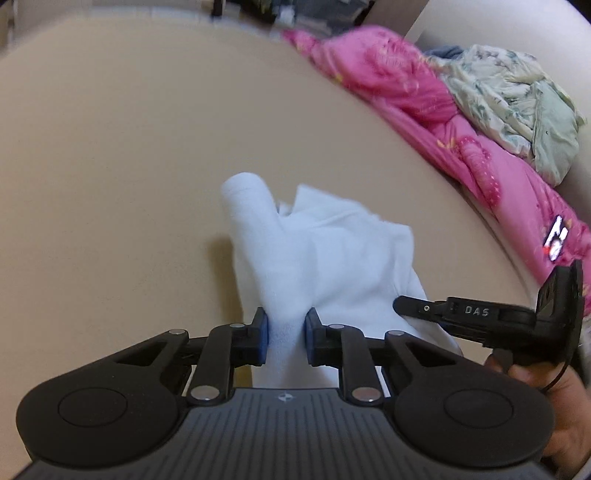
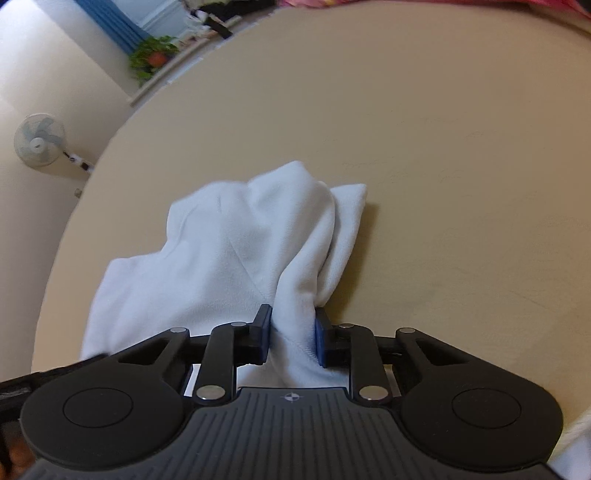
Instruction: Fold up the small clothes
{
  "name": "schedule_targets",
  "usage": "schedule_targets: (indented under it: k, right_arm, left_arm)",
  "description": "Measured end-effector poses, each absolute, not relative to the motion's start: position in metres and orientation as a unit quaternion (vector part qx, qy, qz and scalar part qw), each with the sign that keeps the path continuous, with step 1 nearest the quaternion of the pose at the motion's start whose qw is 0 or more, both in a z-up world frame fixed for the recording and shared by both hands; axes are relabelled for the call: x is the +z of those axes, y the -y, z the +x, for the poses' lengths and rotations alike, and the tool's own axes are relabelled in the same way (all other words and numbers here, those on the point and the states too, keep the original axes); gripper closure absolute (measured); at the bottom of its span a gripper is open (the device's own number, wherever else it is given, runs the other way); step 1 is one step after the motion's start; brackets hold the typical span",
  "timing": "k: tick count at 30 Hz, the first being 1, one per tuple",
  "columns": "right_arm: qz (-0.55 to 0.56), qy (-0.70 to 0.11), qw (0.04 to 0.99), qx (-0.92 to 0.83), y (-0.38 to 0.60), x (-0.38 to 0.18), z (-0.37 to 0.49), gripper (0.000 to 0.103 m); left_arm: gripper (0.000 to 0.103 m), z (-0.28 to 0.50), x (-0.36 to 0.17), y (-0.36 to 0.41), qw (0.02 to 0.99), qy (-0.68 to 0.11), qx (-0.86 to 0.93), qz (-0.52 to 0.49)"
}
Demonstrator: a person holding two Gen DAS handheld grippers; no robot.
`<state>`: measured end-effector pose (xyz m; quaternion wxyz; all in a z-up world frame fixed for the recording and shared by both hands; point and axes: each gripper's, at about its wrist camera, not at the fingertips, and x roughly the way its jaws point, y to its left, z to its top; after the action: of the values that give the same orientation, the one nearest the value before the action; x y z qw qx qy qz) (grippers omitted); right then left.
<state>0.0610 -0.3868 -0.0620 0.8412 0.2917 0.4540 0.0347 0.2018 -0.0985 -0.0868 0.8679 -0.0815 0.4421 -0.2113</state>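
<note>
On the beige table [image 1: 110,147] we see one white garment [image 1: 332,254], crumpled, lying near the table's close edge. From the left wrist view our left gripper [image 1: 286,332] is pinched on a bunched fold of that white garment, blue pads [image 1: 263,338] pressing the cloth from both sides, jaws narrow with fabric filling the gap. One rolled tube of the garment, maybe a sleeve, sticks up and away from the jaws. To the right in the same view the right gripper [image 1: 400,305] comes in from the side, its black finger tip lying on the garment's right part; a hand [image 1: 554,406] is partly visible behind it, at the frame's edge.

From the right wrist view we have the right gripper [image 2: 291,338] also clamped on a gathered ridge of the white garment [image 2: 229,251], blue pads [image 2: 320,341] squeezing it, jaws narrow. Cloth spreads left from the grip and rises into a loose hump ahead of it, with a flat flap just beyond on the right. Both grips sit on the same garment, side by side.

Far edge of the table: a pink blanket [image 1: 424,110] with a pale floral cloth [image 1: 517,110] heaped on it. Off the table in the right view: a fan [image 2: 38,140], a green plant [image 2: 149,55], blue curtain [image 2: 118,22]. Background blurry.
</note>
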Motion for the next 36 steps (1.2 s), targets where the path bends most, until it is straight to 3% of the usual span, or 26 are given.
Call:
schedule_targets:
  k: [3, 4, 5, 7, 12, 14, 16, 18, 20, 22, 25, 30, 33, 34, 35, 36]
  right_arm:
    - [0.327, -0.421, 0.839, 0.110, 0.357, -0.048, 0.067, 0.081]
    - [0.324, -0.407, 0.844, 0.132, 0.344, -0.041, 0.069, 0.080]
    - [0.317, -0.399, 0.848, 0.147, 0.333, -0.035, 0.070, 0.077]
    - [0.298, -0.401, 0.856, 0.135, 0.314, -0.032, 0.072, 0.074]
    - [0.313, -0.447, 0.836, 0.060, 0.310, -0.043, 0.065, 0.070]
    - [0.316, -0.446, 0.834, 0.080, 0.307, -0.039, 0.058, 0.063]
    - [0.298, -0.457, 0.833, 0.089, 0.300, -0.040, 0.055, 0.046]
    - [0.263, -0.493, 0.825, 0.081, 0.290, -0.050, 0.052, 0.050]
    - [0.269, -0.505, 0.817, 0.078, 0.291, -0.057, 0.044, 0.074]
    - [0.276, -0.488, 0.823, 0.087, 0.302, -0.045, 0.035, 0.084]
    - [0.314, -0.476, 0.816, 0.088, 0.313, -0.034, 0.016, 0.088]
    - [0.303, -0.537, 0.787, 0.023, 0.323, -0.051, -0.009, 0.090]
    - [0.292, -0.484, 0.825, -0.010, 0.326, -0.037, -0.005, 0.064]
    - [0.298, -0.462, 0.835, -0.009, 0.328, -0.034, -0.002, 0.045]
    - [0.304, -0.447, 0.841, -0.004, 0.328, -0.032, 0.003, 0.038]
    - [0.309, -0.442, 0.842, 0.003, 0.326, -0.035, 0.011, 0.038]
  left_arm:
    - [0.078, 0.202, -0.053, 0.051, 0.888, -0.416, -0.176, -0.082]
    - [0.069, 0.201, -0.044, 0.035, 0.893, -0.412, -0.165, -0.082]
    - [0.068, 0.200, -0.035, 0.018, 0.901, -0.404, -0.144, -0.074]
    - [0.050, 0.194, -0.021, -0.013, 0.909, -0.400, -0.108, -0.054]
    - [0.050, 0.162, -0.007, -0.050, 0.915, -0.387, -0.111, -0.033]
    - [0.048, 0.148, -0.019, -0.055, 0.909, -0.397, -0.124, -0.037]
    - [0.045, 0.133, -0.037, -0.059, 0.902, -0.408, -0.133, -0.051]
    - [0.040, 0.119, -0.060, -0.074, 0.897, -0.413, -0.141, -0.075]
    - [0.039, 0.119, -0.085, -0.072, 0.881, -0.438, -0.145, -0.102]
    - [0.039, 0.134, -0.093, -0.065, 0.871, -0.455, -0.146, -0.109]
    - [0.027, 0.152, -0.095, -0.057, 0.876, -0.437, -0.168, -0.120]
    - [0.027, 0.184, -0.120, -0.056, 0.851, -0.475, -0.171, -0.147]
    - [0.027, 0.193, -0.122, -0.055, 0.847, -0.477, -0.177, -0.154]
    - [0.027, 0.196, -0.122, -0.056, 0.846, -0.477, -0.179, -0.161]
    - [0.027, 0.200, -0.123, -0.055, 0.845, -0.476, -0.178, -0.167]
    - [0.027, 0.204, -0.123, -0.055, 0.844, -0.476, -0.177, -0.172]
